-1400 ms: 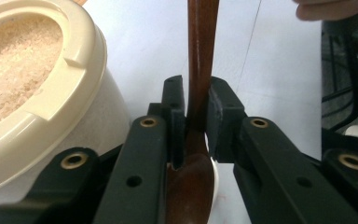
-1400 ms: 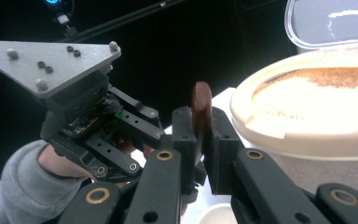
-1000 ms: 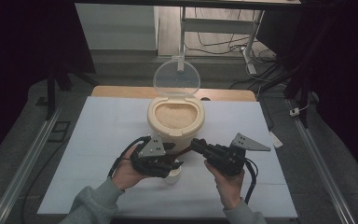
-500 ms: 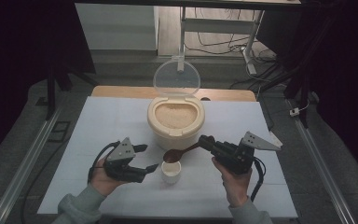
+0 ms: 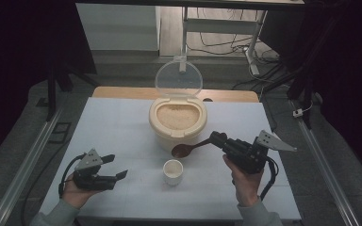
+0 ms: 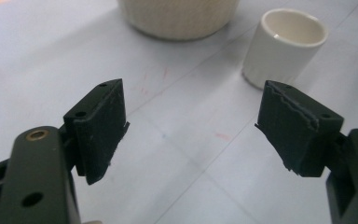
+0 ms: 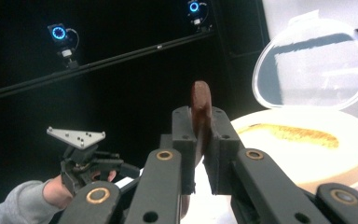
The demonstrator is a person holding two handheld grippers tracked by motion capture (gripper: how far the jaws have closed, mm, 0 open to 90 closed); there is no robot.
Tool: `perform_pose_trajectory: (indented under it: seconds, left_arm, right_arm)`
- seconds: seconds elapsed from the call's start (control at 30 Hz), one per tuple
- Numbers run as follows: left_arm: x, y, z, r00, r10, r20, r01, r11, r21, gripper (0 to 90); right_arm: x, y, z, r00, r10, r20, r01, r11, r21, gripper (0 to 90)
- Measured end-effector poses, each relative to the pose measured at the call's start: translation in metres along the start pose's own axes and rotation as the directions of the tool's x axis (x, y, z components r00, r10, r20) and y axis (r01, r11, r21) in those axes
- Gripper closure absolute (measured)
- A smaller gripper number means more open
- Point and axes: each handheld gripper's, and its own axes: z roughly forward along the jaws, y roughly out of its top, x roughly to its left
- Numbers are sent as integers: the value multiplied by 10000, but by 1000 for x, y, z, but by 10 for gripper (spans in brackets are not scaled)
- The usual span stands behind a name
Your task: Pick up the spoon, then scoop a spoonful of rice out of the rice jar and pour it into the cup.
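A cream container [image 5: 177, 123] full of rice stands mid-table with its clear lid [image 5: 179, 77] tipped up. In front of it sits a small white cup [image 5: 173, 171], empty in the left gripper view [image 6: 284, 44]. My right gripper [image 5: 215, 138] is shut on the handle of a brown wooden spoon [image 5: 184, 150], whose bowl hangs just behind and above the cup. In the right gripper view the gripper [image 7: 200, 130] pinches the spoon handle [image 7: 199, 100] upright before the rice container [image 7: 307, 140]. My left gripper [image 5: 117, 166] lies low at the near left; its jaws have just been opening, with nothing between them [image 6: 191, 102].
A white sheet [image 5: 118, 127] covers the table, with a wooden strip [image 5: 122, 92] behind it. Metal rails [image 5: 28, 160] run along both sides. The container's base [image 6: 177, 18] rises beyond the left gripper's jaws. Cables and a stand [image 5: 252, 52] sit on the floor behind.
My left gripper has drawn away from the cup to the near left, sinking and opening. The right gripper has shifted slightly right, with the spoon now out over the cup.
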Motion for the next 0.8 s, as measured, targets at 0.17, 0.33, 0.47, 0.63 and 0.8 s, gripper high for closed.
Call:
perform_pose_trajectory:
  seconds: [0.17, 0.33, 0.47, 0.63, 0.8]
  left_arm:
    - [5, -5, 1, 9998, -195, 16, 195, 9998, 100, 225]
    - [7, -5, 3, 9995, -309, -55, 310, 9994, 174, 211]
    - [8, -7, 5, 9990, -433, -102, 435, 9987, 248, 191]
    - [8, -8, 8, 9987, -508, -63, 510, 9981, 332, 183]
    - [8, -8, 9, 9987, -508, -38, 509, 9978, 429, 178]
  right_arm:
    - [-3, 5, -6, 9999, -65, 137, 68, 9997, -218, 831]
    - [-5, 8, -9, 9997, -131, 207, 139, 9992, -372, 831]
    - [-8, 11, -14, 9994, -186, 300, 202, 9983, -555, 831]
    - [-9, 14, -16, 9992, -203, 341, 226, 9975, -671, 831]
    - [-10, 16, -15, 9992, -187, 351, 215, 9965, -803, 831]
